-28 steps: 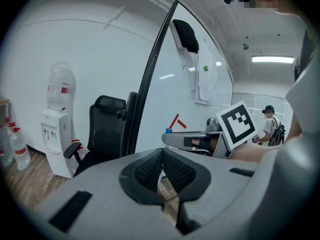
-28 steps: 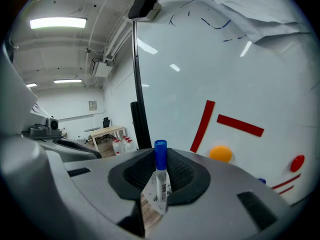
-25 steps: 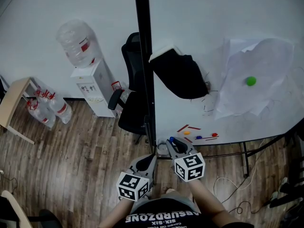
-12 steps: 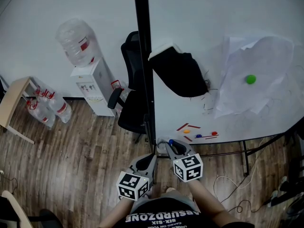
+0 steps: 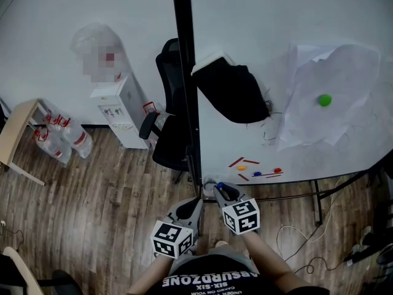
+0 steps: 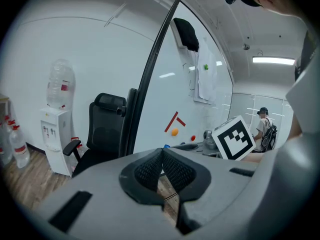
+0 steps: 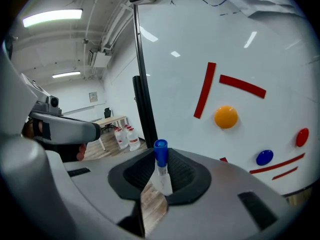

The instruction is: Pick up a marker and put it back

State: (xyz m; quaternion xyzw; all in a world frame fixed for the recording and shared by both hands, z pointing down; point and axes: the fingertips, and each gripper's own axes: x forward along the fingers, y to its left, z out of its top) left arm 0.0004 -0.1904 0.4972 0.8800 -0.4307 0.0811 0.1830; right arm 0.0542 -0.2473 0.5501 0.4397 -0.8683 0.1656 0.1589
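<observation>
A marker with a blue cap (image 7: 161,154) and white body stands upright between the pads of my right gripper (image 7: 159,170), which is shut on it. From the head view, this gripper (image 5: 218,189) is held low in front of the whiteboard (image 5: 288,17), its marker's blue cap (image 5: 220,184) just below the board's bottom left corner. My left gripper (image 5: 198,203) hangs beside it to the left. Its pads (image 6: 150,168) meet with nothing between them. On the board sit red strips (image 7: 205,90) and orange (image 7: 226,117), blue (image 7: 264,157) and red (image 7: 302,137) magnets.
A black frame post (image 5: 187,91) edges the board. A black cloth (image 5: 236,94) and paper with a green magnet (image 5: 325,99) hang on it. A black office chair (image 5: 172,121), a water dispenser (image 5: 120,112), floor bottles (image 5: 61,140) and a table corner (image 5: 15,134) stand left. Cables (image 5: 301,238) lie right.
My right gripper has drifted slightly left and toward me with the marker still in it. The left gripper has stayed put.
</observation>
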